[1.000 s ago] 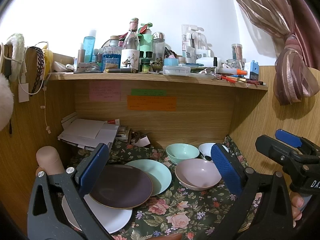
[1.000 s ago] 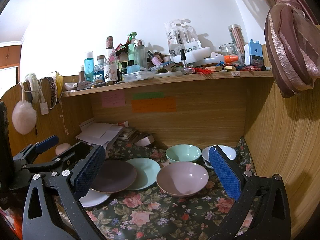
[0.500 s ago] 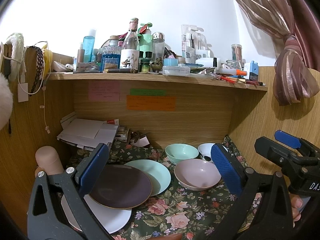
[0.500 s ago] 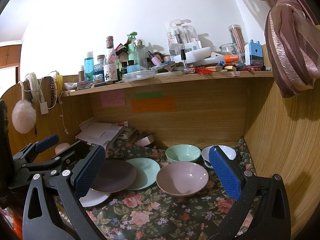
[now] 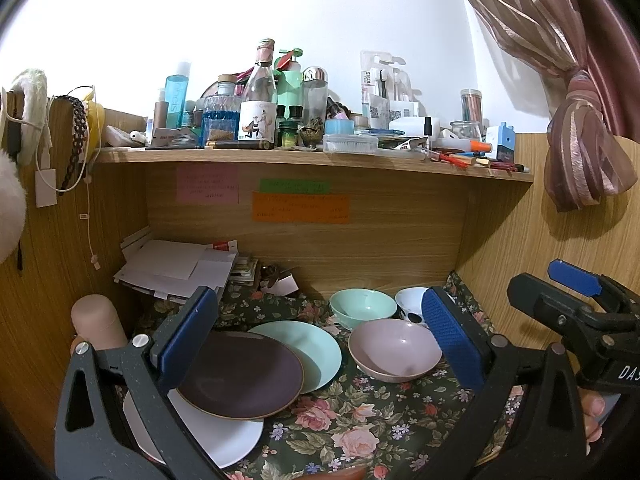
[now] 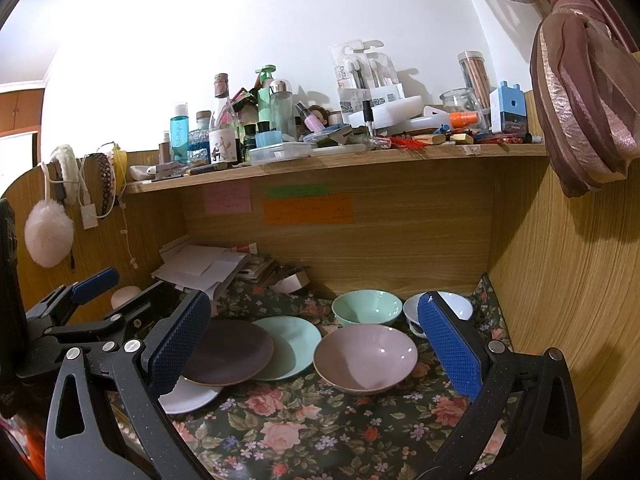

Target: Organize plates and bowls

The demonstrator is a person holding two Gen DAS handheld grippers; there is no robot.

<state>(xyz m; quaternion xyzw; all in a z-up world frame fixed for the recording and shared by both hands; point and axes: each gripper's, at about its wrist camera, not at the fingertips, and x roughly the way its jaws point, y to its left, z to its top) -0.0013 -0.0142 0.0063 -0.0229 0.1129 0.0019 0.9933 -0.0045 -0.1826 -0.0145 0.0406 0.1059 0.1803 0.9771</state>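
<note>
Your left gripper (image 5: 316, 334) hangs above the table's floral cloth (image 5: 352, 428), fingers spread wide, nothing between them. Your right gripper (image 6: 316, 340) likewise: fingers wide apart, empty, off the dishes. Three plates overlap toward the table's left edge: white plate (image 5: 216, 432) lowest and nearest you, dark purple plate (image 5: 240, 376) lying over its far rim, mint plate (image 5: 308, 344) partly tucked under the purple one's right side. Pink bowl (image 5: 394, 350) sits upright just right of the mint plate, roughly mid-table. Behind it, near the back edge, mint bowl (image 5: 362, 310) stands upright; white bowl (image 5: 412, 304) beside it toward the back right corner, partly hidden by your left gripper's right finger. Papers (image 5: 176, 270) piled at the back left corner. Shelf (image 5: 312, 158) above carries crowded bottles and jars. Your right gripper's handle shows at the left view's right side, fingertips of a hand (image 5: 592, 412) under it.
</note>
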